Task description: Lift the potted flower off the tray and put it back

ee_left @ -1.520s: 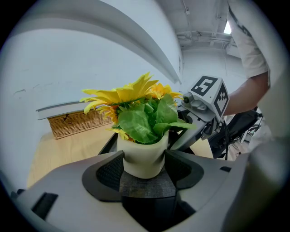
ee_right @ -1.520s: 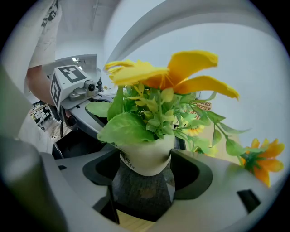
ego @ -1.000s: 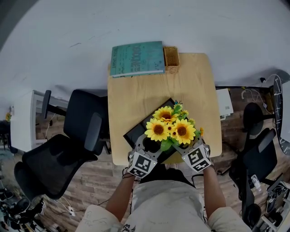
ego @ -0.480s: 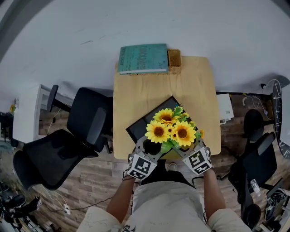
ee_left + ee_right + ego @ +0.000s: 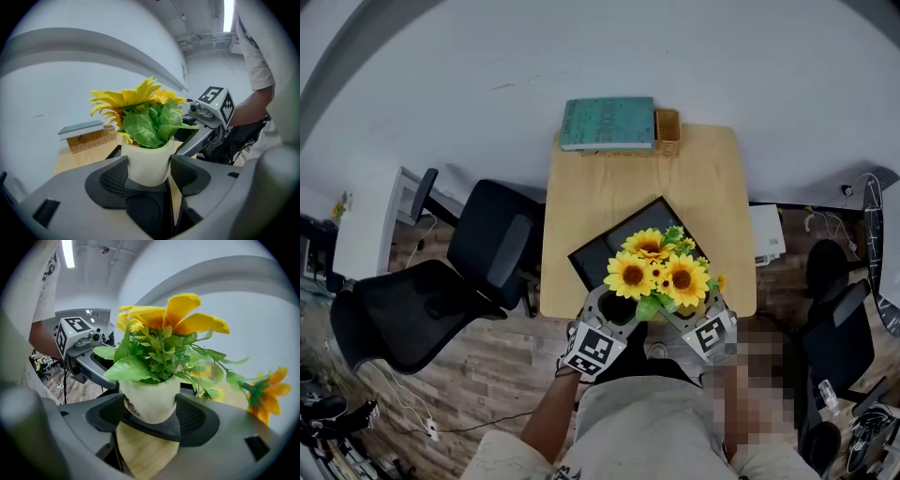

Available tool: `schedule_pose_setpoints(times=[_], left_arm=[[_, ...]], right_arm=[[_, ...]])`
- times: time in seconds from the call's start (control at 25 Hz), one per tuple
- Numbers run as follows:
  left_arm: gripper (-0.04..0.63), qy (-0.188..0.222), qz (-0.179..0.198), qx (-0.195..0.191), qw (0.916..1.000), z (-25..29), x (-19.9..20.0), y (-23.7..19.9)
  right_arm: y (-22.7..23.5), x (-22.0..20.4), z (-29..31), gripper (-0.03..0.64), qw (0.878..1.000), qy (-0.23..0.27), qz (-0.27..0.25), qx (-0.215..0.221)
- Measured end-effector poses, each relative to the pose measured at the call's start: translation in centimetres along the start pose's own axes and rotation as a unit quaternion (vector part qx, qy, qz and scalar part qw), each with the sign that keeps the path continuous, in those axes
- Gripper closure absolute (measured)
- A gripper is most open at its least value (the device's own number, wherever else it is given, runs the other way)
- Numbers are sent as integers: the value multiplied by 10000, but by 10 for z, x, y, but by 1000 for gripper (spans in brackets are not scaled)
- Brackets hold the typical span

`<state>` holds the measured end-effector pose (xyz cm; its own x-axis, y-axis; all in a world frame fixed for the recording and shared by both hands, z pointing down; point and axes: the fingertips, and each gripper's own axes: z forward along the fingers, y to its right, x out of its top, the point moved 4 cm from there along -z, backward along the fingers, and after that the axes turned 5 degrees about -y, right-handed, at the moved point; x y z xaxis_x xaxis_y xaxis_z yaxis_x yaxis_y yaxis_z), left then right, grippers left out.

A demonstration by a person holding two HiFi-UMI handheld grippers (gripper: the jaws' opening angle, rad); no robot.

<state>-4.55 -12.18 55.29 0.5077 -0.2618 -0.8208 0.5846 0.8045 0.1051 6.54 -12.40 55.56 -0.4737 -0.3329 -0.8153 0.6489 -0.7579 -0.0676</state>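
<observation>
The potted flower (image 5: 661,275) is hanging over the near edge of the bench (image 5: 609,192), seemingly raised clear of the black tray (image 5: 602,260). The left claw (image 5: 149,174) and the right claw (image 5: 152,417) are each pinching its cream pot from opposite sides. The lift is looking done, with the setting back yet to come. A book (image 5: 609,122) and a wicker basket (image 5: 667,131) are lying at the bench's far edge by a white wall, and black office chairs (image 5: 483,258) are standing on the plank floor (image 5: 487,375)
</observation>
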Motion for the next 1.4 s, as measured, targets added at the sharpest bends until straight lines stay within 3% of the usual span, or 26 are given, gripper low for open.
schedule_pose_setpoints(times=[0.44, 1.08, 1.4], left_arm=[[316, 298, 102, 68, 9995, -24, 24, 11], [316, 1158, 333, 101, 9927, -58, 96, 22], [316, 1506, 203, 95, 9883, -74, 120, 23]], right_arm=[[-7, 18, -31, 258, 9990, 447, 20, -81], [2, 59, -92, 259, 9932, 1114, -125, -326], [5, 79, -116, 262, 9879, 1489, -148, -404]])
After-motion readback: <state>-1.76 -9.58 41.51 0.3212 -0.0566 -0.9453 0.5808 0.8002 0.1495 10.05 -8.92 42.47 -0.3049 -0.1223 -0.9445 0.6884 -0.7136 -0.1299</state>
